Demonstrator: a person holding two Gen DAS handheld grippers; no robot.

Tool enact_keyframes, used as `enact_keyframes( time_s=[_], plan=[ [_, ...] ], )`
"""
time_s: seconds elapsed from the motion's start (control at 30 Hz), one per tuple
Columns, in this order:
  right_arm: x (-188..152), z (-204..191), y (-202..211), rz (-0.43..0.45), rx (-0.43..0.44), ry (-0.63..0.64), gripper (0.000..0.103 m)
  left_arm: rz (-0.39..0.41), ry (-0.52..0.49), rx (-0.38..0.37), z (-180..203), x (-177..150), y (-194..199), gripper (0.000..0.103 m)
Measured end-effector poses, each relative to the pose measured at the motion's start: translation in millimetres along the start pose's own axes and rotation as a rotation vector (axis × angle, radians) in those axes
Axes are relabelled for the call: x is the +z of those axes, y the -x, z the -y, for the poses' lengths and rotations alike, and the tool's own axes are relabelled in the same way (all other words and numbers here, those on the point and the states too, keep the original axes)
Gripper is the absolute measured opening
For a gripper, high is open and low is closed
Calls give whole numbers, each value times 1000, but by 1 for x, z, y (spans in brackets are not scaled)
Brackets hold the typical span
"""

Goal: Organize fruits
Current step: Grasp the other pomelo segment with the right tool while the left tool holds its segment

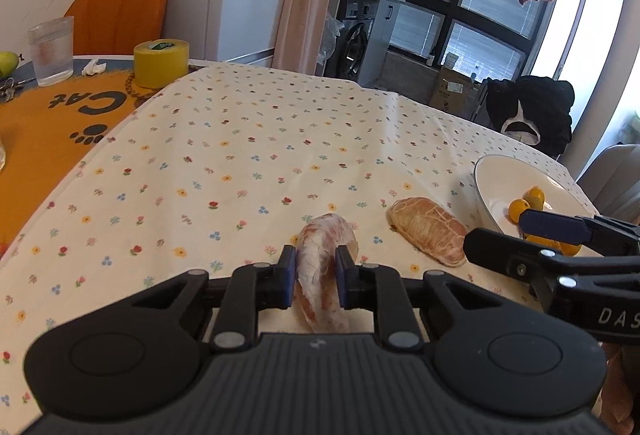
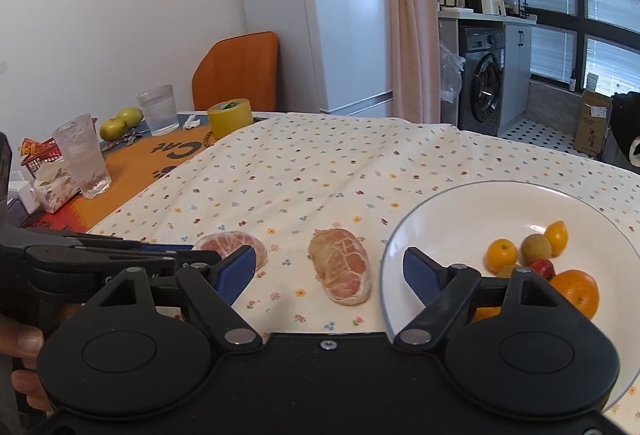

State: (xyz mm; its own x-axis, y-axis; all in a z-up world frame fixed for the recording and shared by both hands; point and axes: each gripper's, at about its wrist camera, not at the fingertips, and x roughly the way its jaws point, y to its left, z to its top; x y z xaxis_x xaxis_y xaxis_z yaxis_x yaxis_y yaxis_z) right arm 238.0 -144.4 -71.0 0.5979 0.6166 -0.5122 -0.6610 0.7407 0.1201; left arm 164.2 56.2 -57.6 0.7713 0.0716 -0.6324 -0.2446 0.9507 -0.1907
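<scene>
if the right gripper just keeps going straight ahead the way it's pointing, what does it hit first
Probably the peeled pomelo segment lying on the tablecloth, which sits ahead between the open right gripper pads, slightly right of centre. The plate rim is off to the right. Depth is uncertain.

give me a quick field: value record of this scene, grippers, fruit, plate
left gripper: jaws closed on a peeled pomelo segment at the table surface
right gripper: jaws wide open, holding nothing, hovering near the plate's edge
second pomelo segment: lying loose on the floral tablecloth, between the held segment and the plate
white plate: holds an orange and several smaller fruits
left on the cloth: two pomelo segments, neither on the plate yet
background: yellow tape roll, two glasses, green fruit on the orange mat
</scene>
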Motion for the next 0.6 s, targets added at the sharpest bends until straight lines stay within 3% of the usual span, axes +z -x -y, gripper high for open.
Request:
enact_keyframes(
  time_s=[0.17, 0.27, 0.43, 0.6],
  plan=[
    [0, -6, -4, -4, 14, 10, 80, -22, 11, -2, -7, -2, 7, 20],
    [-1, -7, -4, -5, 18, 6, 80, -20, -11, 33, -6, -3, 8, 23],
    [-2, -7, -2, -5, 15, 7, 80, -21, -7, 11, -5, -2, 3, 46],
    [-3, -6, -2, -12, 10, 11, 80, -26, -23, 8, 0, -1, -5, 48]
  ],
)
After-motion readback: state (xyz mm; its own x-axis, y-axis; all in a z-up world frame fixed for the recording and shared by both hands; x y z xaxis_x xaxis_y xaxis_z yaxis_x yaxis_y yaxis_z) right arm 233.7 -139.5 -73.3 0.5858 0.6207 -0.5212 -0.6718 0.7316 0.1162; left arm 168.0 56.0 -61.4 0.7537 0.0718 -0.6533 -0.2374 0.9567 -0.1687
